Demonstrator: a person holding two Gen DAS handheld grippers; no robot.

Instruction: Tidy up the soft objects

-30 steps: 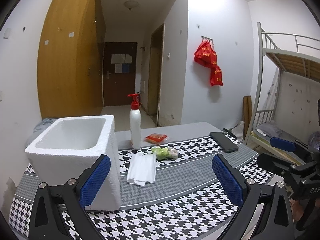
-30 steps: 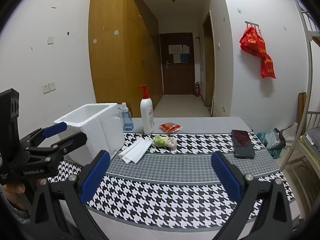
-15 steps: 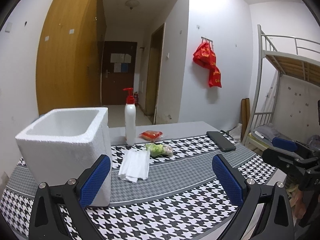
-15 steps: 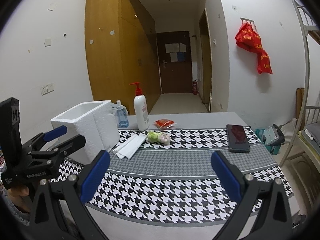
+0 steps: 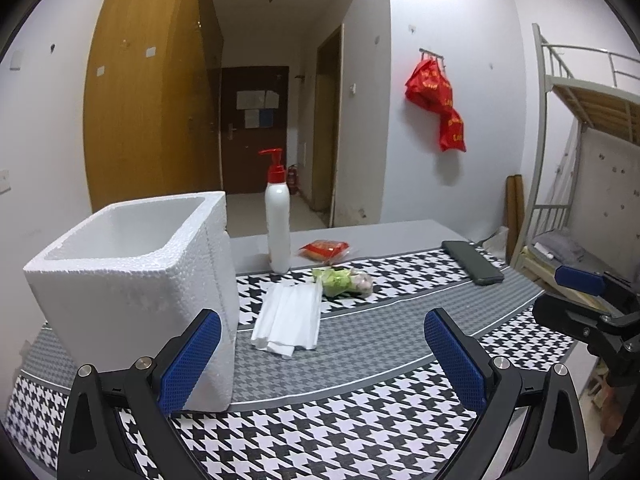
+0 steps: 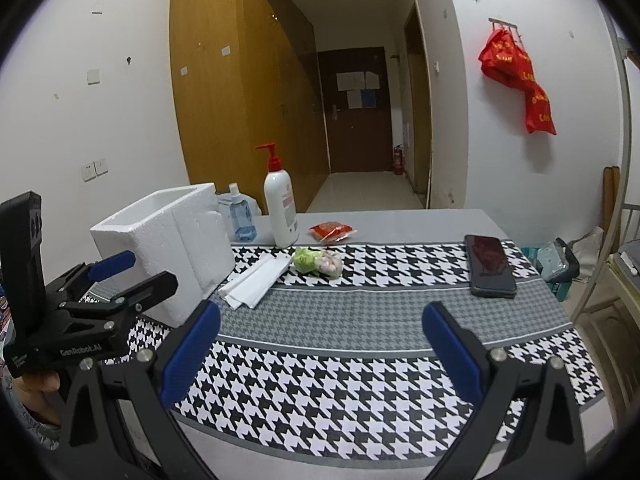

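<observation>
A white foam box (image 5: pixel 132 280) stands open on the left of the houndstooth table; it also shows in the right wrist view (image 6: pixel 168 248). Beside it lie a stack of white tissues (image 5: pixel 290 316) (image 6: pixel 256 282), a green and pink soft bag (image 5: pixel 344 282) (image 6: pixel 318 261) and a red packet (image 5: pixel 325 249) (image 6: pixel 331 232). My left gripper (image 5: pixel 320 364) is open and empty, close to the box's front corner. My right gripper (image 6: pixel 320 356) is open and empty above the table's near edge. Each gripper shows at the edge of the other's view.
A white pump bottle (image 5: pixel 278 220) (image 6: pixel 281 208) and a blue bottle (image 6: pixel 240 216) stand behind the tissues. A black phone (image 6: pixel 490 266) (image 5: pixel 472 266) lies at the right. A bunk bed frame (image 5: pixel 560 160) stands to the right of the table.
Both grippers have shifted slightly; the left wrist view swung left and then back towards the box. Both stay open and empty. The objects on the table have not moved.
</observation>
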